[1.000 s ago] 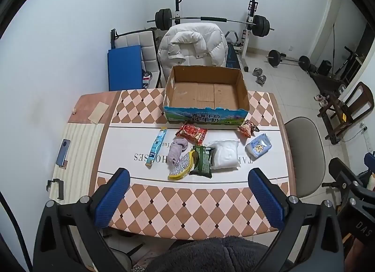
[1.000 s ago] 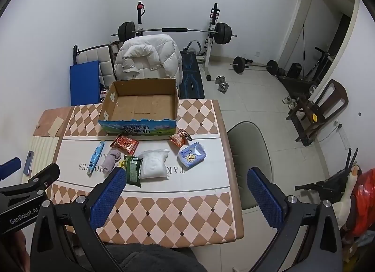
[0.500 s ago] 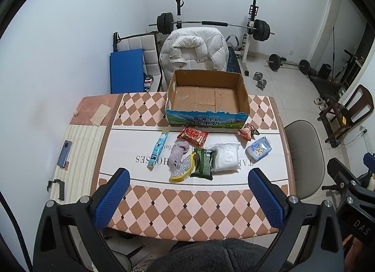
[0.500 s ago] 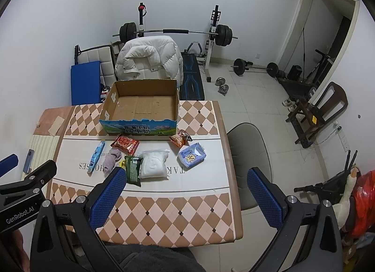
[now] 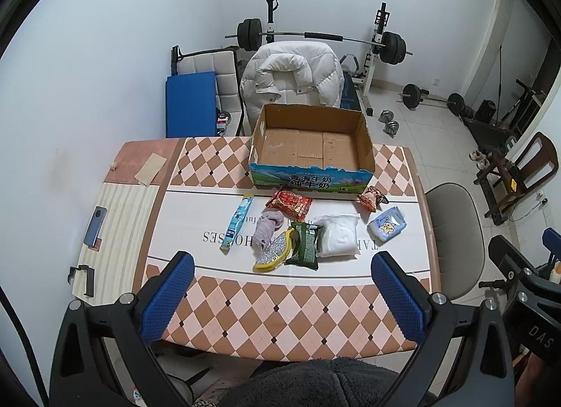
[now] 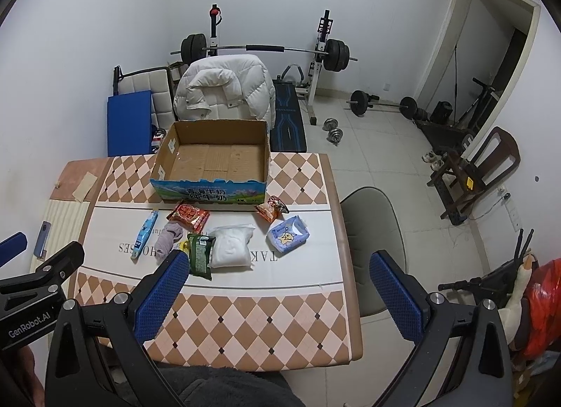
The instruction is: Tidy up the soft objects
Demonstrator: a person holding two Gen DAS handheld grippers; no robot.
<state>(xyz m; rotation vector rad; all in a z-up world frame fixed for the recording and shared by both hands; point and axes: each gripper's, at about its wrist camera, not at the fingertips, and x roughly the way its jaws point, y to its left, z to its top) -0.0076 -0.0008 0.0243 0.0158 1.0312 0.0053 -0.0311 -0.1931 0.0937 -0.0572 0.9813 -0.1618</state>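
An empty cardboard box (image 5: 312, 146) (image 6: 214, 158) stands at the far side of the table. In front of it lie several soft items: a red snack packet (image 5: 289, 202), a blue tube (image 5: 236, 223), a lilac cloth (image 5: 266, 230), a glittery yellow-edged piece (image 5: 275, 254), a green packet (image 5: 304, 245) (image 6: 200, 255), a white pouch (image 5: 337, 239) (image 6: 231, 247), a blue tissue pack (image 5: 387, 228) (image 6: 288, 233) and a small orange packet (image 5: 370, 198). My left gripper (image 5: 282, 296) and right gripper (image 6: 277, 296) both hang open high above the table's near edge, holding nothing.
A phone (image 5: 94, 221) lies on the table's left strip. A grey chair (image 6: 371, 242) stands at the right side, and a chair with a white jacket (image 5: 292, 77) behind the box. Weights and a barbell rack (image 6: 263, 49) fill the floor beyond.
Both grippers have risen and drawn back a little, so the table looks slightly smaller and lower in view. Nothing on the table has moved.
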